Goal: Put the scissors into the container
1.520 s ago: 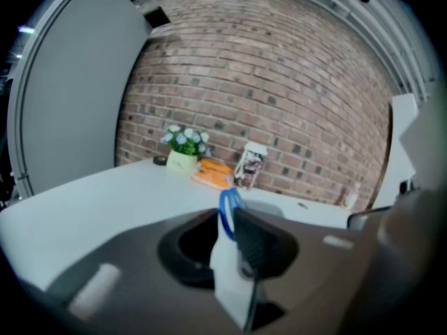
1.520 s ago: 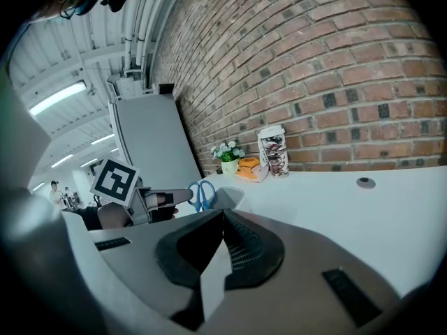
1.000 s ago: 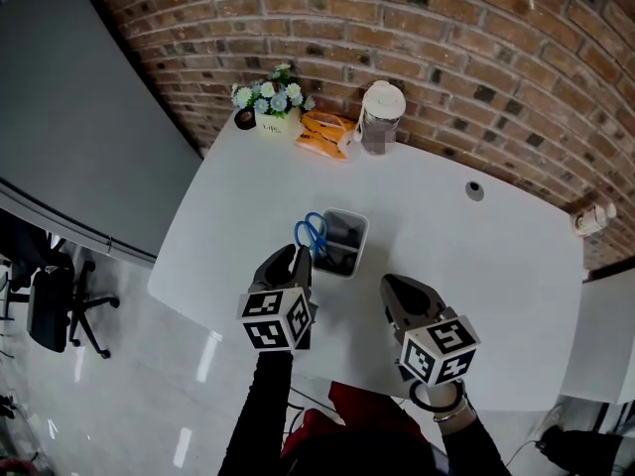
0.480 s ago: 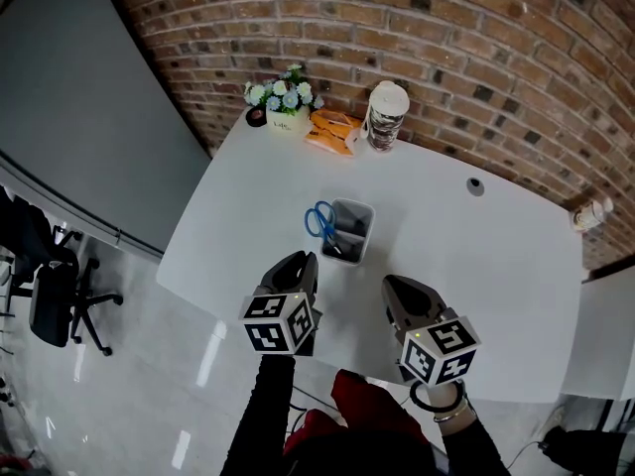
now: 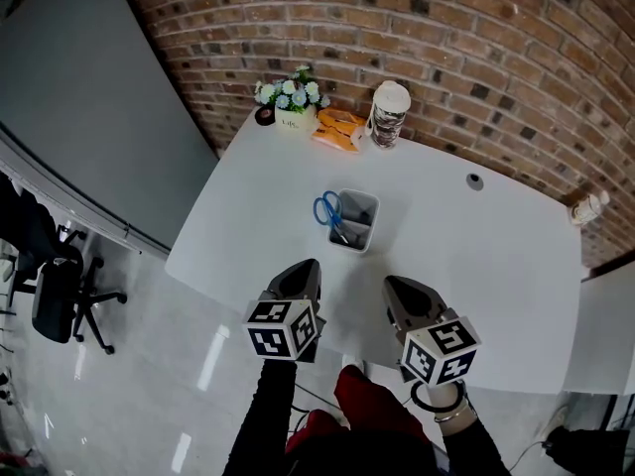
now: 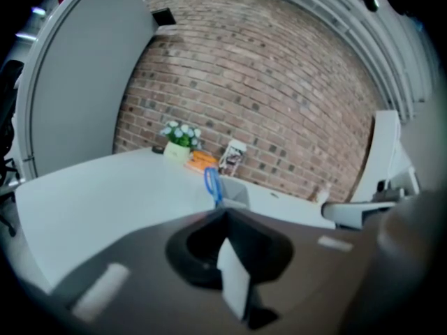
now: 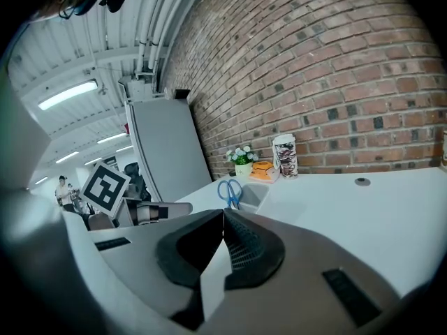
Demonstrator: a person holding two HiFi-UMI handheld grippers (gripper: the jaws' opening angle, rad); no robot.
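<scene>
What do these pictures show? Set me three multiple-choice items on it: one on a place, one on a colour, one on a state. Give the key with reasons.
1. Where are the scissors?
A) between the jaws of the left tongs
B) standing in the container
C) between the jaws of the right tongs

2. What colour are the scissors' handles?
A) blue
B) red
C) yellow

3. How do the two tongs stand?
A) both wide open
B) the left shut on the scissors
C) both shut, holding nothing

Key:
1 B: the handles stick up over the container's rim, apart from both tongs.
2 A: the handle loops show blue in all three views.
3 C: each gripper view shows its jaws together with nothing between them.
</scene>
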